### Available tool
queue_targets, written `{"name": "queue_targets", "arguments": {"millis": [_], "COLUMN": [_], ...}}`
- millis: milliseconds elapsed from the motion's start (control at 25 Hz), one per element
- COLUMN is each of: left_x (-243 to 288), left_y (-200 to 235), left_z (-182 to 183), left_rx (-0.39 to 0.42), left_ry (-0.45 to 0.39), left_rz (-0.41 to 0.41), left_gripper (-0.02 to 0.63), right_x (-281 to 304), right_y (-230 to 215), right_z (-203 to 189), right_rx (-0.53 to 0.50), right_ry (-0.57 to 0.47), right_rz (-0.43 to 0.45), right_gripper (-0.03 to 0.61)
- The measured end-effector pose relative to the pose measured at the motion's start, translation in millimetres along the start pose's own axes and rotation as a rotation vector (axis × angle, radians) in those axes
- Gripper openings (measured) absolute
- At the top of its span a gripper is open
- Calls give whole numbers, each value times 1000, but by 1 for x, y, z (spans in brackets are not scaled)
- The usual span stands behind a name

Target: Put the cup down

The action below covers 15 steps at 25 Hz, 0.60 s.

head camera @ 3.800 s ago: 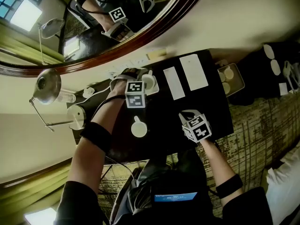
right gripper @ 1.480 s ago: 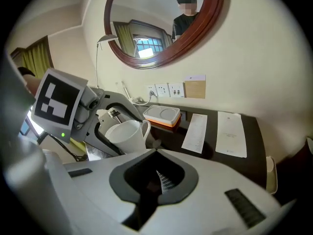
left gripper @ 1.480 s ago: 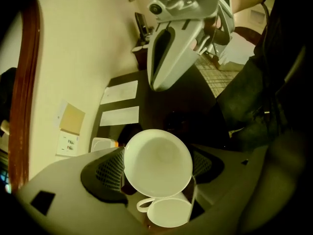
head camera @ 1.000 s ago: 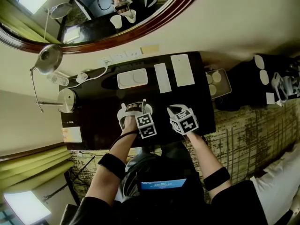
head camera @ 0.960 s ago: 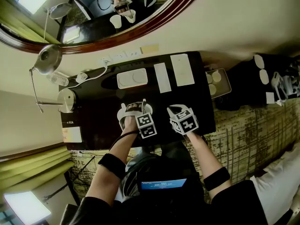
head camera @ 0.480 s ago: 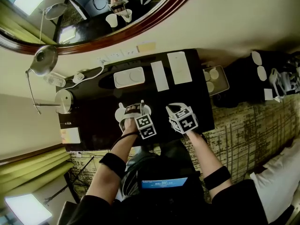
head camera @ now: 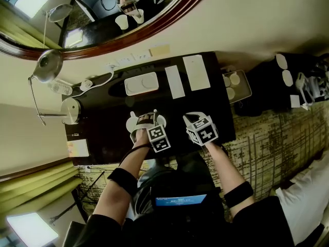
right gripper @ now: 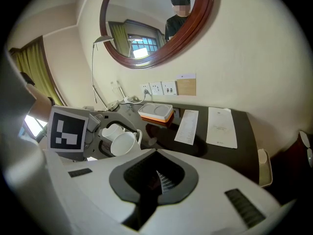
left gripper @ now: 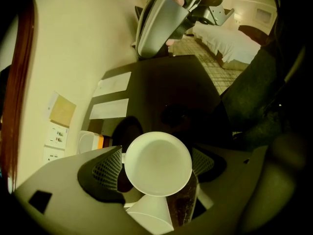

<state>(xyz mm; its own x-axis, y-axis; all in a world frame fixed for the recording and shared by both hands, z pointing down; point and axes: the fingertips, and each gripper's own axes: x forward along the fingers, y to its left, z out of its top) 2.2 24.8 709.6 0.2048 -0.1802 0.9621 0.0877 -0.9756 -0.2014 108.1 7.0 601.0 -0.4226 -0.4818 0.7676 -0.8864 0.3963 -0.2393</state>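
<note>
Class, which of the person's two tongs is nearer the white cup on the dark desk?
Left. The left tongs have the cup between their jaws, which are opening. The right tongs, shut, stay apart, to its right.

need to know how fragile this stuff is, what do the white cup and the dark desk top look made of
Cup: probably glazed ceramic, opaque white and smooth with a soft sheen; hard plastic possible.
Desk top: dark polished wood or laminate, glossy enough to show reflections; no grain visible, so I cannot tell which.
</note>
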Motion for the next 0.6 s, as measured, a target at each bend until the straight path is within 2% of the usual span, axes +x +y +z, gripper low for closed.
{"name": "queue_targets", "arguments": {"millis": [480, 600], "left_x": [-59, -104], "left_y": [21, 43], "left_z": [-2, -2], "left_rx": [-10, -67], "left_ry": [-76, -147], "left_rz": [38, 80], "left_gripper": [443, 443], "right_x": [-2, -1], "right_y": [4, 9], "right_z": [-1, 5], "right_rx": [27, 30], "right_ry": [-24, -44], "right_rz": [-9, -15], "right_gripper": [17, 17]}}
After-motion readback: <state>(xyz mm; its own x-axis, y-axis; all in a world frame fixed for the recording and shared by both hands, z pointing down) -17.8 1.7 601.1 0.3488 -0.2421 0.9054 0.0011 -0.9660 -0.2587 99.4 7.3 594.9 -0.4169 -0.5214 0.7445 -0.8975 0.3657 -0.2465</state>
